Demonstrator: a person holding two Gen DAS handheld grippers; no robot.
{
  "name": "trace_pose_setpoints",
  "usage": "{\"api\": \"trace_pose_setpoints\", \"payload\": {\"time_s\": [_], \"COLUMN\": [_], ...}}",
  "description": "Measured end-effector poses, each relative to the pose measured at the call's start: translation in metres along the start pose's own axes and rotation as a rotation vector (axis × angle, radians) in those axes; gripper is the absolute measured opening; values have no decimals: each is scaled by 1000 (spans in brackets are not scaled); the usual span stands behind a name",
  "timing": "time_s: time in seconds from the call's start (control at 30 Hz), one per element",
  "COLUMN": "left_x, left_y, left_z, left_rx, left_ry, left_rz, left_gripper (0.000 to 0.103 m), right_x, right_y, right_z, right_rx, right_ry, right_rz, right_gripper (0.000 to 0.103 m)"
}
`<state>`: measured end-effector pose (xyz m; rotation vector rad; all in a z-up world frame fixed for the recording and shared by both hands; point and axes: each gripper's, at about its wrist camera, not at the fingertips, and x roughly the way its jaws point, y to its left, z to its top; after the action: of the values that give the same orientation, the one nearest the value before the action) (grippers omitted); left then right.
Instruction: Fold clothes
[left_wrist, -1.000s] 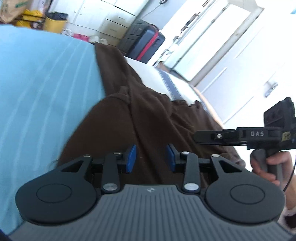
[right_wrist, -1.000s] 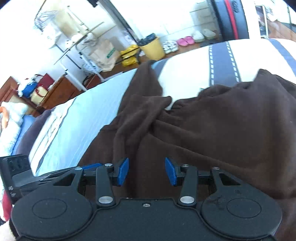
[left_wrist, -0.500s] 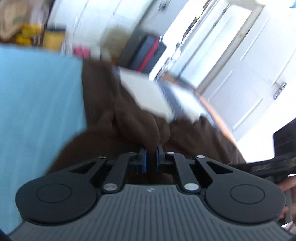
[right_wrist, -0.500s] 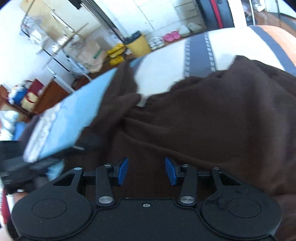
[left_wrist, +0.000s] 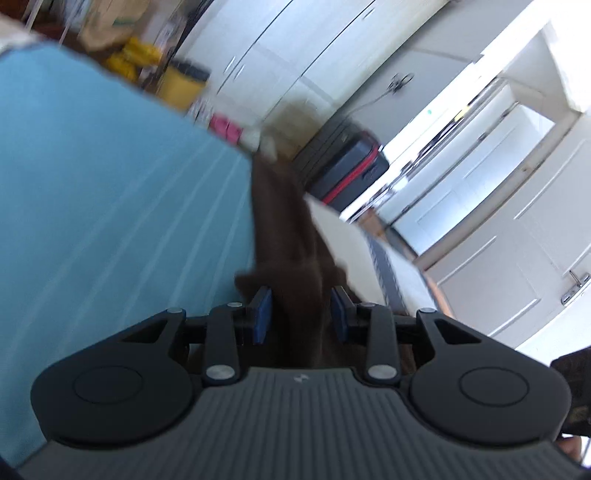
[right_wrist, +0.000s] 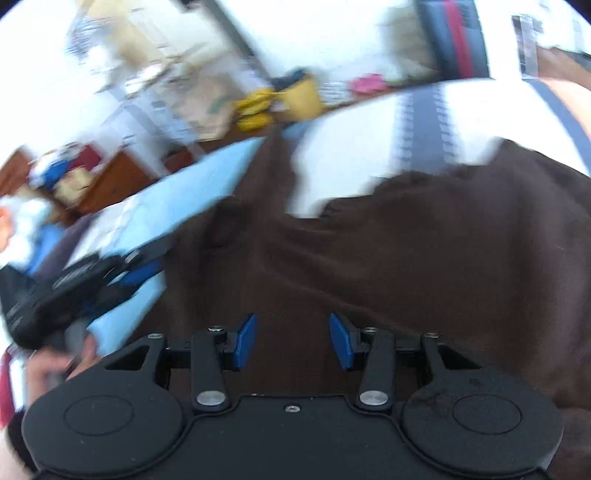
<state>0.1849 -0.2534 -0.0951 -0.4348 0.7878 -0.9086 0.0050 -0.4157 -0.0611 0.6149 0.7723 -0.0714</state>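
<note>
Brown fleece, a single dark garment (right_wrist: 424, 258), lies rumpled across a bed, spread over a pale blue sheet (left_wrist: 110, 221) on one side and a white cover with a grey stripe (right_wrist: 424, 110) on the other. One long strip of it trails toward the far edge of the bed. No neat fold shows anywhere on it, so the folding looks barely begun: edges are still to be gathered, squared and laid over.

At the near end, the left gripper (left_wrist: 301, 312) has a ridge of the brown cloth running up between its 2 blue pads. Its jaws have just been opening, and in the blurred wrist view the pads stand apart on either side of the ridge, apparently not pinching it. A person's hand (right_wrist: 55, 365) carries that tool over the blue sheet.

Hovering over the broad middle of the garment, the right gripper (right_wrist: 291, 341) has its jaws parted about halfway, with nothing caught between them, only cloth lying below.

Beyond the bed, a yellow bin (left_wrist: 184, 85), a dark suitcase with red trim (left_wrist: 347, 166) and white cupboard doors (left_wrist: 498, 277) line the room.
</note>
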Motion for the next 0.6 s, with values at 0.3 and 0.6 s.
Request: {"api": "trace_pose_setpoints", "payload": {"time_s": [0.3,0.6], "left_x": [23,-12], "left_y": [10,62], "left_z": [11,11], "left_rx": [38,-166], "left_ry": [75,36], "left_rz": [-26,242], "left_gripper": [7,9], "right_x": [28,13], "right_y": [65,101], "right_z": [-39,-69], "right_rx": [-299,-580], "right_ry": [121,301], "right_rz": [159,313], "right_gripper": [47,37]}}
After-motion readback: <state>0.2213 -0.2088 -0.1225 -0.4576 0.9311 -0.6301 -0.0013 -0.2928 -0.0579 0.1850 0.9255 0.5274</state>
